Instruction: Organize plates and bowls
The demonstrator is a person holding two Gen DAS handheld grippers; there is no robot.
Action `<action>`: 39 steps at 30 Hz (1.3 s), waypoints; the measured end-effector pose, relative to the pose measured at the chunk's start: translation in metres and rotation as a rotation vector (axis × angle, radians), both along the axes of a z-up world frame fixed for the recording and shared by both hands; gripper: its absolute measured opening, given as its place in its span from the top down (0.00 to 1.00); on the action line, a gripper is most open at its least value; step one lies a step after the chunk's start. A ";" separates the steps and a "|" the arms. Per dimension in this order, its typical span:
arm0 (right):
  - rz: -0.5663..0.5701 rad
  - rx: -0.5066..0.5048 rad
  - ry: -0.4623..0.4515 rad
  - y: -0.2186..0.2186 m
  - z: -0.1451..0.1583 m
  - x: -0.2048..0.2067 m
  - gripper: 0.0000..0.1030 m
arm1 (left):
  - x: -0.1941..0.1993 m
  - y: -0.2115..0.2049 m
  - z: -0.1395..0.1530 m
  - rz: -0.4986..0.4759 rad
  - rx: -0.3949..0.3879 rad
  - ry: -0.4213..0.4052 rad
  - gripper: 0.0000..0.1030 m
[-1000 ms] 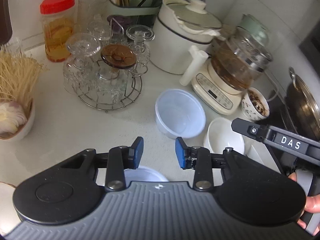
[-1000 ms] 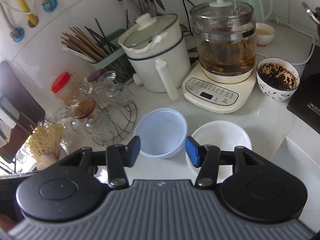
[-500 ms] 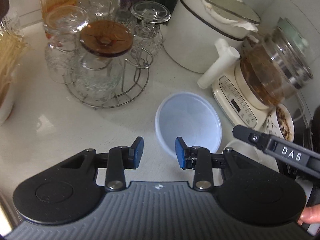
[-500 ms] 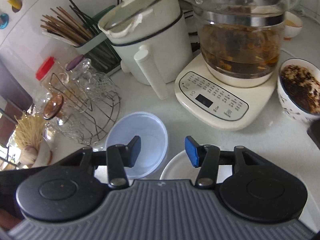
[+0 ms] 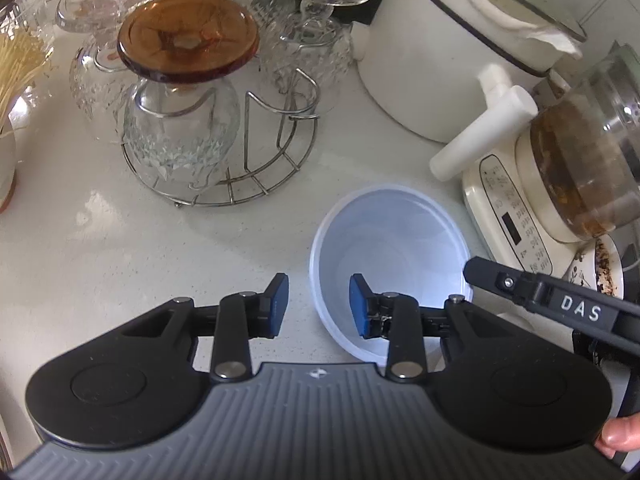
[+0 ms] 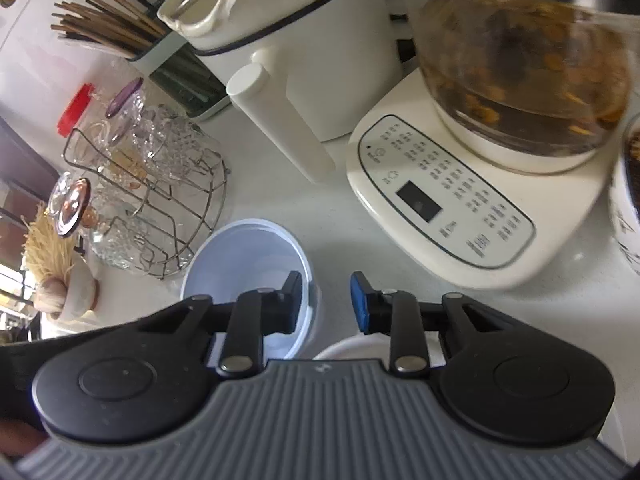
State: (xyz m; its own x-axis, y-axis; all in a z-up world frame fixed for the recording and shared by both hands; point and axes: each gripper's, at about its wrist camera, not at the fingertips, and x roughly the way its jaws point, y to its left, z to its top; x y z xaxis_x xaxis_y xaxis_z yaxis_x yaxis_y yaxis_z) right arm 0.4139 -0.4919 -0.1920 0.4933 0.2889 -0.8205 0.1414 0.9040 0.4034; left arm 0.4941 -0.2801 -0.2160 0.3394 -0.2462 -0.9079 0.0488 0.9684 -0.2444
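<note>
A pale blue plastic bowl point(image 5: 394, 248) stands empty on the white counter; it also shows in the right wrist view point(image 6: 244, 256). My left gripper point(image 5: 318, 306) is open, its jaws straddling the bowl's near left rim, one pad inside and one outside. My right gripper point(image 6: 326, 298) is open over the bowl's right rim, with its left pad above the bowl. A white bowl point(image 6: 348, 350) lies mostly hidden under the right gripper. The right gripper's body shows at the right edge of the left wrist view point(image 5: 560, 308).
A wire rack of upturned glasses point(image 5: 224, 120) stands left of the bowl. A white pot with a handle point(image 5: 460, 52) and a glass kettle on its cream base point(image 6: 460, 200) stand behind. A patterned bowl of dark contents point(image 5: 606, 268) sits at the right.
Both grippers moved forward and down toward the blue bowl. The white bowl slid out of sight beneath them. The jaws stayed open.
</note>
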 end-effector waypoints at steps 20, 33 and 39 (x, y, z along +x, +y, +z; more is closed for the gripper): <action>0.050 0.032 0.050 0.018 -0.021 0.024 0.91 | 0.008 0.012 -0.013 0.004 -0.028 0.010 0.92; 0.060 0.000 -0.016 0.025 0.010 0.016 0.91 | -0.009 0.020 0.021 0.032 -0.071 -0.076 0.92; 0.075 0.019 -0.056 0.018 0.030 0.007 0.91 | -0.016 0.023 0.041 0.025 -0.065 -0.115 0.92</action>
State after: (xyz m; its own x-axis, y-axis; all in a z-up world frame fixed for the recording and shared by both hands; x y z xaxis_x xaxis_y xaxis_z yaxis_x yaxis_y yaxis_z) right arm 0.4204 -0.4736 -0.1620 0.5145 0.3424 -0.7862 0.0502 0.9032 0.4263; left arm 0.4785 -0.2572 -0.1745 0.4466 -0.2934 -0.8453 0.0561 0.9520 -0.3008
